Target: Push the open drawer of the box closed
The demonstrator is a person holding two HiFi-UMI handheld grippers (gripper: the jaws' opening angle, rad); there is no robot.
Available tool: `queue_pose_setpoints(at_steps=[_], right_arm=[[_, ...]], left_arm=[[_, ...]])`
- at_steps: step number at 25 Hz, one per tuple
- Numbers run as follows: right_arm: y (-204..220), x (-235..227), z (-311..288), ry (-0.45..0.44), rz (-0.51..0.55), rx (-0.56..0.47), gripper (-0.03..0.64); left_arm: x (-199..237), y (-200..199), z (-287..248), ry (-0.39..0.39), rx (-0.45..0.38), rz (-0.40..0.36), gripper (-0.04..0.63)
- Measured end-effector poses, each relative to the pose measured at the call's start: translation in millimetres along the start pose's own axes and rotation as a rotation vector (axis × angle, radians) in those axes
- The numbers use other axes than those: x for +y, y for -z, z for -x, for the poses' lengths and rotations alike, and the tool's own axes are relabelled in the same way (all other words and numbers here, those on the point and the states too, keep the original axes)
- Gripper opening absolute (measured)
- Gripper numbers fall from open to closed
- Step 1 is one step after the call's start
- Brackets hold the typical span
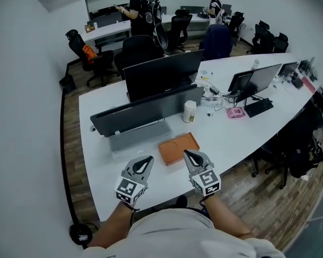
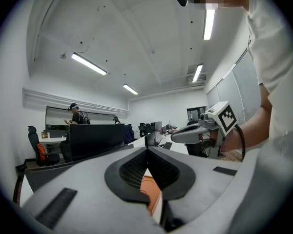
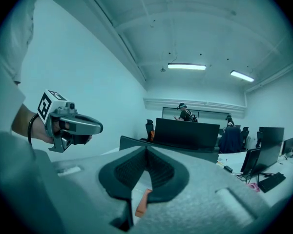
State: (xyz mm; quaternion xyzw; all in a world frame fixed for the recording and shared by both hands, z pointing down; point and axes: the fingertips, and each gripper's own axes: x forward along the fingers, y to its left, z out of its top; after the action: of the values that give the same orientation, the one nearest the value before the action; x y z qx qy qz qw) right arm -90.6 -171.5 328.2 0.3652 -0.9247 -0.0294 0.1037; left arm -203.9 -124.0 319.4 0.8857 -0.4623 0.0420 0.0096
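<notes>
Orange box [image 1: 178,148] on a white table [image 1: 258,130]. The grey left gripper [image 1: 146,162] and right gripper [image 1: 189,155] bear black-and-white square markers. A small distant item [image 1: 236,112] looks pink.

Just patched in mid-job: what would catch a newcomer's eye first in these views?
The two grippers stand out first: the left gripper and the right gripper, both with jaws together and holding nothing, hover over the near edge of the white table. Just beyond and between them lies a flat orange tray. A light grey box sits to its left, in front of a long dark panel.
</notes>
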Motion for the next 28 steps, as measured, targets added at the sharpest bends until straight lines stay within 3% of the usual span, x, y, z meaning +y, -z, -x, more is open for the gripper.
queue_pose_setpoints(at_steps=[14,28], right_arm=[[-14,51,50,0.004,0.013,-0.005,0.003],[-1,34,141,-0.097,0.054,0.010,0.003]], left_arm=[[-46,1,41,0.056,-0.010,0.002,-0.002],[-122,-12,34,-0.008,-0.009,0.020,-0.002]])
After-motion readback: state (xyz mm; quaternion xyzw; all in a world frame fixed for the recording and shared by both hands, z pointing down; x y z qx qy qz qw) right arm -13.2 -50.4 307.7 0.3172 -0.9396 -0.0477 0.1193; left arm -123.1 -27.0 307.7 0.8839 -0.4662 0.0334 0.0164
